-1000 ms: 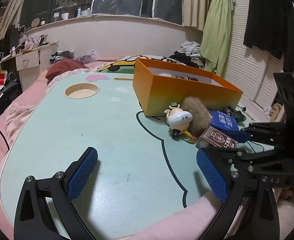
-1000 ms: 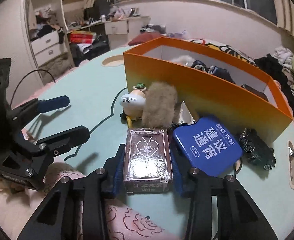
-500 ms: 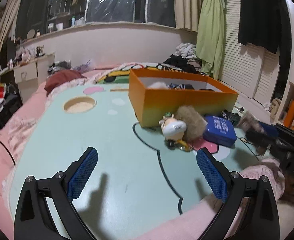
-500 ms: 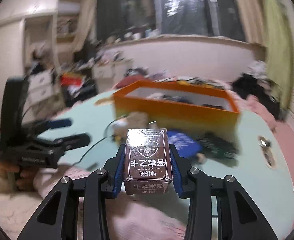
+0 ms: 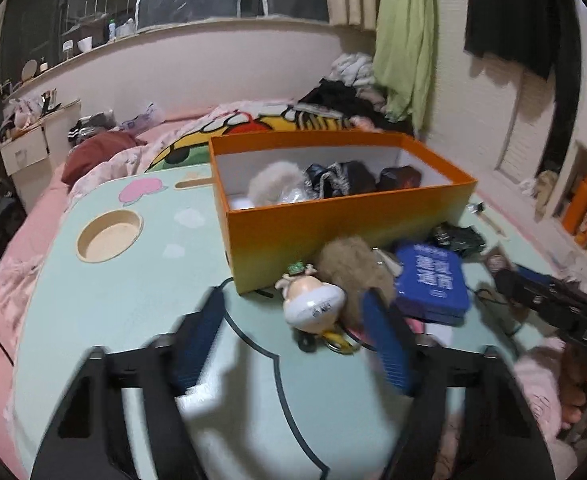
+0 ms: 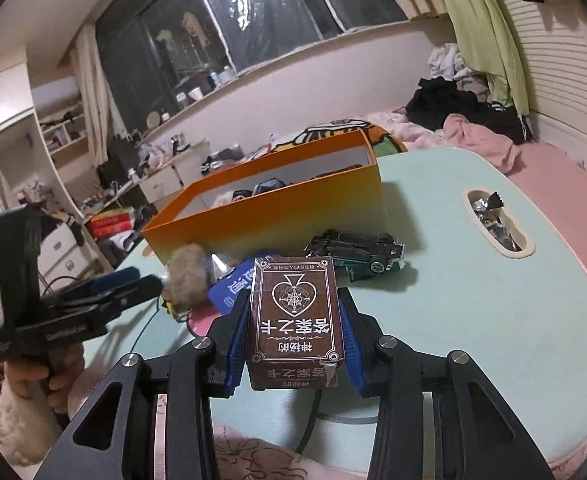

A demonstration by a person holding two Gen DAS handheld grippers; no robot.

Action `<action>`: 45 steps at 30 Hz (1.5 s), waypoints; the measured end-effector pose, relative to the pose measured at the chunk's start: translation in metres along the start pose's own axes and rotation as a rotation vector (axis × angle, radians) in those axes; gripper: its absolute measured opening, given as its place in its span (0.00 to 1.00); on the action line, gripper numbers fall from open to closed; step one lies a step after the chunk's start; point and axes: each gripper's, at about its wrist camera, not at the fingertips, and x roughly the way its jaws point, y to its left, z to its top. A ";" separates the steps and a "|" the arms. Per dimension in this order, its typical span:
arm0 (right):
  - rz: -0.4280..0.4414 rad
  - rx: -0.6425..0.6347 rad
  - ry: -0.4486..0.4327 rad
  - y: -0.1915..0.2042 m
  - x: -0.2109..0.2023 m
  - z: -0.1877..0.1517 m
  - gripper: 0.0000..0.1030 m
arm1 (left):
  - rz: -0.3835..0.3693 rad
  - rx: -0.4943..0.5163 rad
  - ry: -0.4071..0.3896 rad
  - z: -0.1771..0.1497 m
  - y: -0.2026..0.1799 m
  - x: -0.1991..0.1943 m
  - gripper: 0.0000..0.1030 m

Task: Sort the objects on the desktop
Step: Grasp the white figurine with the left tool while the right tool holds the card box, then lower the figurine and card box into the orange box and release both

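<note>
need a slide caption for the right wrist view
Right gripper holds a brown card box above the table, orange box ahead.

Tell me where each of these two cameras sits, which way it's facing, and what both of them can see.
Left wrist: rides the left gripper, looking across the green table at the orange box; its own blue-padded fingers show, spread open.
Right wrist: rides the right gripper, looking over the table toward the window; its fingers clamp a brown card box.
Shared: the orange box, blue tin, furry ball and toy car; each view also catches the other gripper.
</note>
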 end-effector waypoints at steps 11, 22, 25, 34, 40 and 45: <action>0.006 -0.005 0.017 -0.001 0.009 0.001 0.38 | -0.021 0.000 0.133 0.006 -0.004 0.030 0.33; 0.000 -0.037 -0.003 0.006 0.005 0.002 0.38 | -0.037 -0.001 -0.046 -0.014 0.011 -0.031 0.32; -0.009 -0.088 -0.016 0.019 0.003 0.009 0.38 | -0.050 -0.008 -0.078 -0.006 0.013 -0.044 0.32; 0.010 -0.063 -0.081 0.043 0.041 0.108 0.38 | -0.088 -0.044 -0.229 0.086 -0.005 -0.048 0.33; -0.149 -0.087 0.091 0.032 0.116 0.123 0.67 | -0.059 -0.138 -0.076 0.104 0.003 0.025 0.56; -0.259 -0.207 0.150 0.029 0.131 0.099 0.72 | -0.056 -0.132 -0.025 0.088 0.006 0.048 0.66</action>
